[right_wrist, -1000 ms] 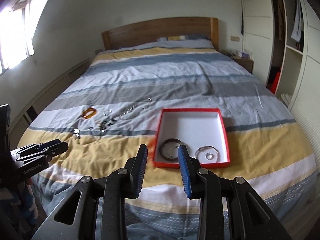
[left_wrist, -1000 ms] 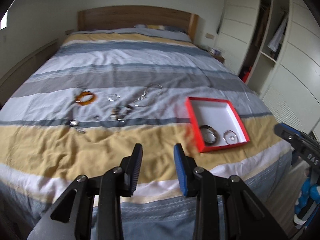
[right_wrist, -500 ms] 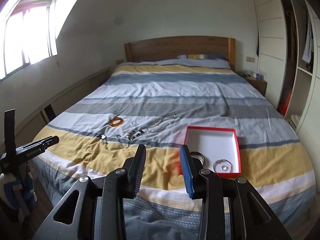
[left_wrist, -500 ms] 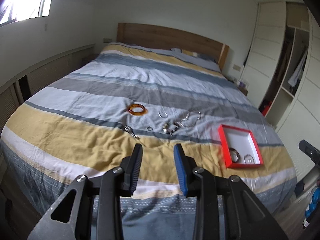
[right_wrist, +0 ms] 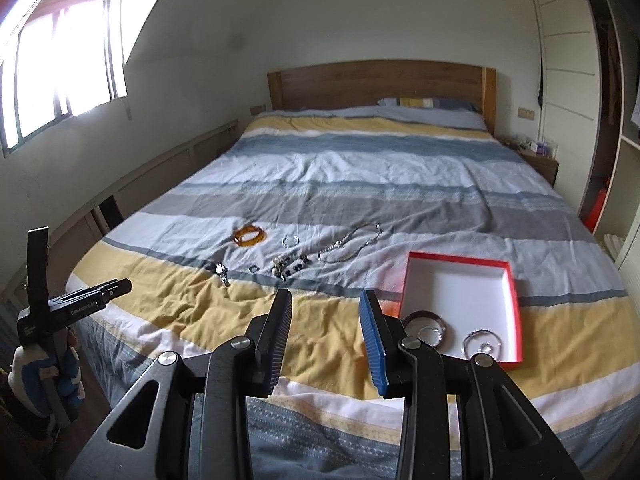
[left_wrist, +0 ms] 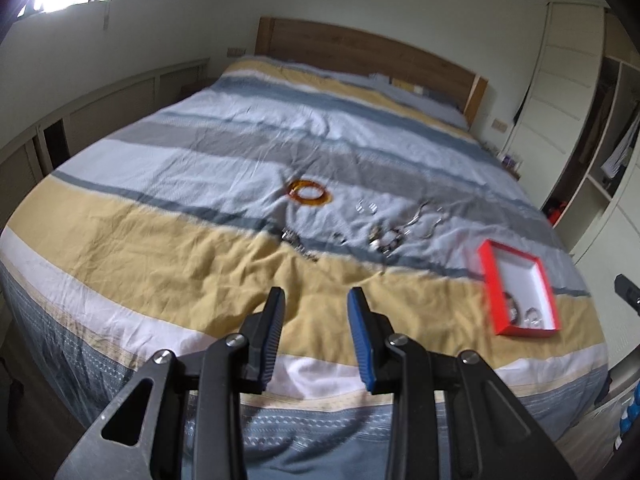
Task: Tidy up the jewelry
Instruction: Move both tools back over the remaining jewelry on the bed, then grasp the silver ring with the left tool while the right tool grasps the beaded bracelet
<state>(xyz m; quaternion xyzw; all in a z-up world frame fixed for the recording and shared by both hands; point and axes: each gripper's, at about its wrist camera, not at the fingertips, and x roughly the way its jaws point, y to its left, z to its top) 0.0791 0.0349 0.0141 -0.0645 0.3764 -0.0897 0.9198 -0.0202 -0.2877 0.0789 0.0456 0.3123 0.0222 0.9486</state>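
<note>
A wide bed with a blue, grey, white and yellow striped duvet [right_wrist: 360, 184] fills the room, and the jewelry lies across its middle in a loose row that runs side to side. At the left end of the row rests one amber-orange translucent bangle [right_wrist: 250, 235], flat on a pale stripe. Just right of it sits one small clear ring-shaped piece [right_wrist: 290, 241]. Nearer the foot of the bed lie one small silver trinket [right_wrist: 222, 271], one tiny dark ring [right_wrist: 253, 269] and one cluster of dark and pearl-coloured beads [right_wrist: 289, 265], all close together where the grey-blue stripe meets the yellow one. One thin silver chain [right_wrist: 350, 245] stretches beyond the beads, its long axis slanting up and to the right towards the headboard. Well to the right stands one shallow red cardboard box with a white inside [right_wrist: 462, 304], its long side running from the foot of the bed towards the headboard; in its near end lie two bracelets, a dark one [right_wrist: 426, 326] on the left and a silver one [right_wrist: 482, 343] on the right, each ringing a smaller clear piece. The left gripper [left_wrist: 316, 312] hovers over the yellow stripe, jaws parted and empty, pointing at the loose pieces. The right gripper [right_wrist: 325, 312] hangs likewise, parted with nothing between its blue pads, just left of the box.
</note>
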